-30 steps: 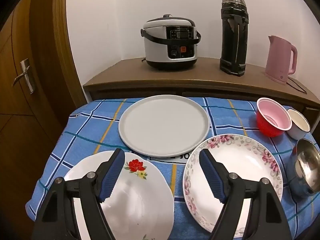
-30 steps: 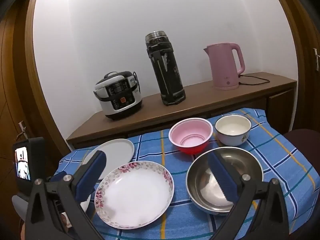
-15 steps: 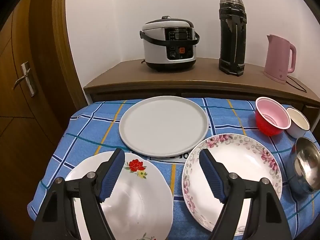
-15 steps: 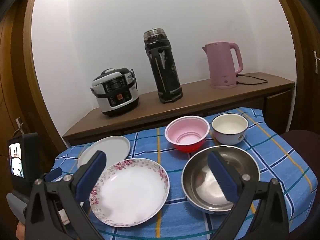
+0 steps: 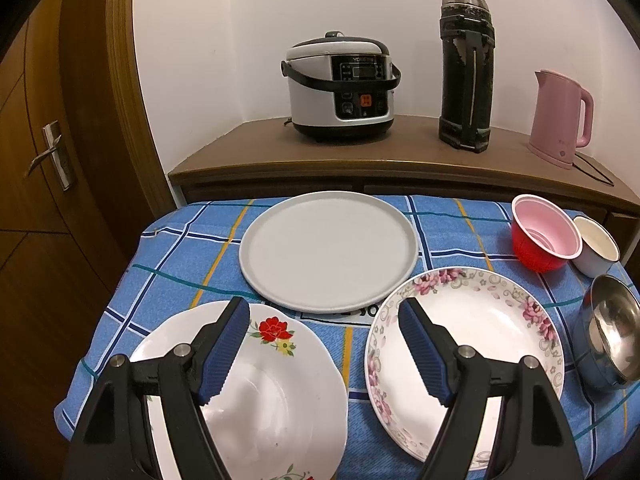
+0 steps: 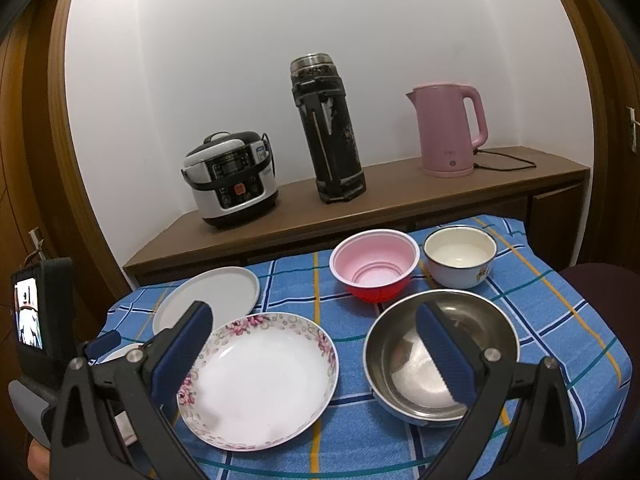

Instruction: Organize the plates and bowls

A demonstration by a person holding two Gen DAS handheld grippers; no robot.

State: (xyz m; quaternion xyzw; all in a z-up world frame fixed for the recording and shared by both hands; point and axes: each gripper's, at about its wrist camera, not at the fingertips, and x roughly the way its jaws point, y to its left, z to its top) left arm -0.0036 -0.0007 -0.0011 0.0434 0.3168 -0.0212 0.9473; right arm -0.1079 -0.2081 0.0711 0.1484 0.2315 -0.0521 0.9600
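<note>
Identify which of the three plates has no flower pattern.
The plain grey plate, flat and farthest back on the tablecloth. The red-flower plate and the pink-rimmed floral plate nearer the fingers both carry flowers.

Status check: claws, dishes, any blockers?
Left claw open, empty; right claw too. Three plates, three bowls lie apart on the tablecloth, unstacked. Nothing in the way.

blue checked tablecloth [image 5: 168, 264]; plates [image 5: 328, 248], bowls [image 6: 440, 352] on it
</note>
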